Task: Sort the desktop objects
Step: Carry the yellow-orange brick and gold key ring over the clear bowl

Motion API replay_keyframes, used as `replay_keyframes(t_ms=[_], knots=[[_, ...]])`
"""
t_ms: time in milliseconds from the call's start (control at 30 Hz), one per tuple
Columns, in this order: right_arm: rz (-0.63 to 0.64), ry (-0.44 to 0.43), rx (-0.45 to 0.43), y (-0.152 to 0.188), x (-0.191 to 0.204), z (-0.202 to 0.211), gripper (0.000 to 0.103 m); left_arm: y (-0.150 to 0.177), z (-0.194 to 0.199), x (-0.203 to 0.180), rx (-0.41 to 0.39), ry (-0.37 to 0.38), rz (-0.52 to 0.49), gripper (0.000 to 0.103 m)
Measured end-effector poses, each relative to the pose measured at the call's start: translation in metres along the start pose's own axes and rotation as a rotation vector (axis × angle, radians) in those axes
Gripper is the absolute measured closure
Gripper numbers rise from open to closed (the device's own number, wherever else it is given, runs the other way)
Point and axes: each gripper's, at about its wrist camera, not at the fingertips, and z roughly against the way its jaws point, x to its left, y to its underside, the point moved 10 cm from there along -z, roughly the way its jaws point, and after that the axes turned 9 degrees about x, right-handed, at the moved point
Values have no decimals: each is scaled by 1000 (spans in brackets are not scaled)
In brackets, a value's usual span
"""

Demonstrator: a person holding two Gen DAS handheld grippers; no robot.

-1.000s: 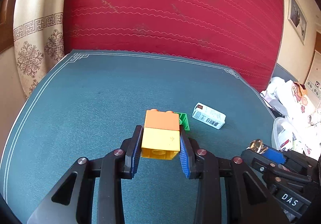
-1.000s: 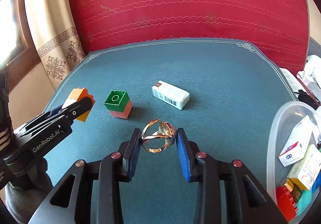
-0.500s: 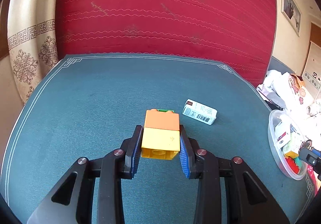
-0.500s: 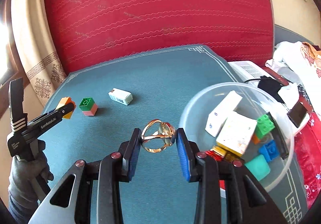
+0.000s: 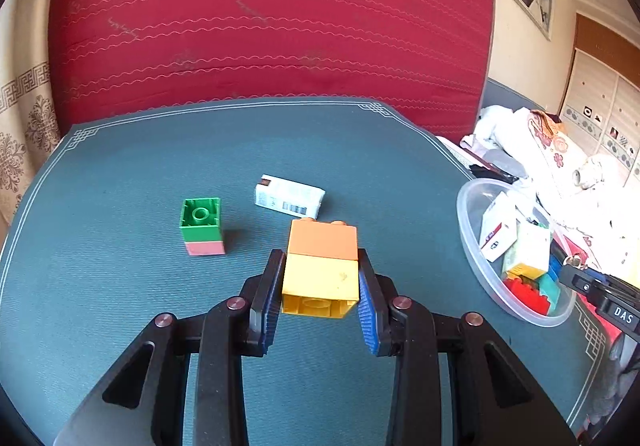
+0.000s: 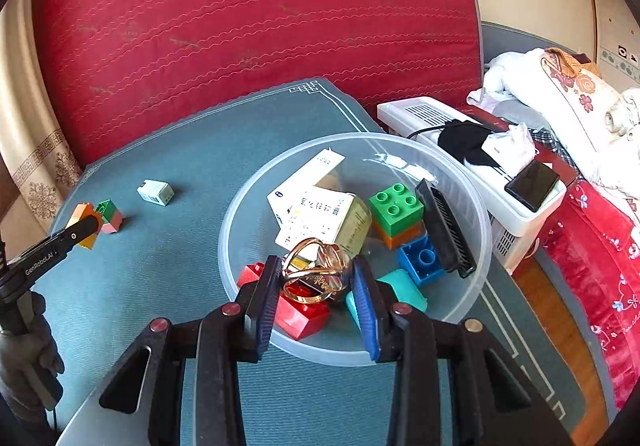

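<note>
The right gripper [image 6: 316, 278], gripping a gold ring-shaped trinket [image 6: 314, 276], is now hanging over the near side of the clear plastic bowl [image 6: 476, 206], having swung there from above the table [image 6: 168, 270] a second ago, so a drop looks close. The left gripper [image 5: 320, 286] is clamping the orange and yellow blocks [image 5: 322, 266], turning right toward the bowl. A green and pink block [image 5: 202, 226] and a small white box [image 5: 289, 197] are waiting farther out. "GenRobot.AI" and "DAS" are readable on the grippers.

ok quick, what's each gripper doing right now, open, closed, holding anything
Left gripper: closed on the orange and yellow block stack.
Right gripper: closed on the gold ring puzzle, above the clear bowl.
</note>
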Motion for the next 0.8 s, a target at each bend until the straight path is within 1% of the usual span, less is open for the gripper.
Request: replay_keyframes(t_ms=[133,367,533,800], knots=[[-7,-3,6,0,-9,-5,64,5,-4,-23,27,39,-18,67],[0,-9,35,0,-20,-18,64,8,-2,-61,39,77,-65,67],[8,-28,50,-4,-20,-27,64,13,1,-74,45,89,-83,67],[24,-64,60,-10,-7,-40,64,18,-1,-78,66,82,-72,67]])
